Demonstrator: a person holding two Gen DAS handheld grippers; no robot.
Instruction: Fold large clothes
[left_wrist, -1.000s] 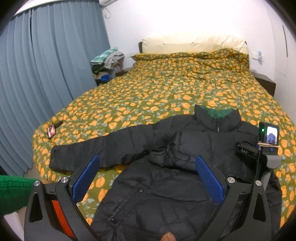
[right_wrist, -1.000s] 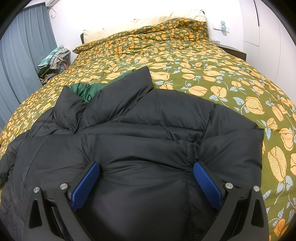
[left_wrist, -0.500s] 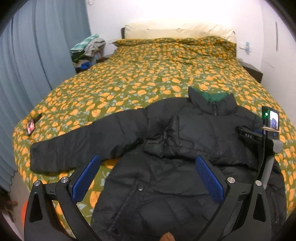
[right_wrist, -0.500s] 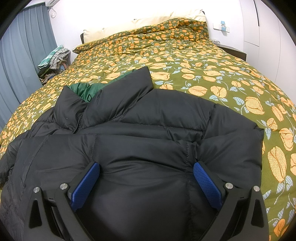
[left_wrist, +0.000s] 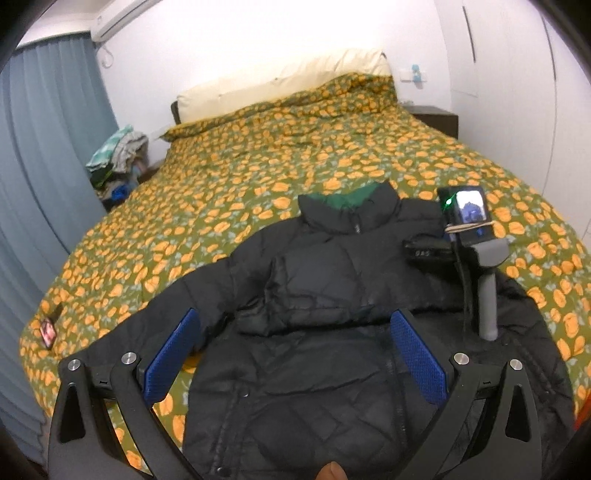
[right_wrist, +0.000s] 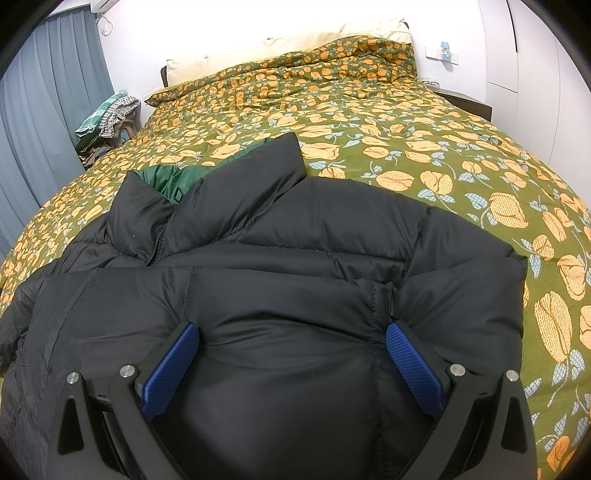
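A black puffer jacket (left_wrist: 325, 295) with a green lining lies front-up on the bed, collar toward the pillows. One sleeve is folded across its chest; the other sleeve (left_wrist: 155, 332) stretches out to the left. My left gripper (left_wrist: 295, 354) is open and empty, above the jacket's lower front. My right gripper (right_wrist: 291, 358) is open and rests low on the jacket's (right_wrist: 295, 266) right shoulder part, its blue pads on either side of a puffed panel. The right gripper's body (left_wrist: 480, 251) shows in the left wrist view, standing on the jacket.
The bed's green quilt with orange flowers (left_wrist: 295, 147) spreads all around. A phone (left_wrist: 48, 330) lies near the bed's left edge. A pile of clothes (left_wrist: 114, 162) sits beside the bed by the blue curtain (left_wrist: 33, 184). A dark nightstand (left_wrist: 436, 118) stands at the far right.
The left gripper's view has swung to the right and tilted, so the jacket sits more centred. The right gripper has not moved.
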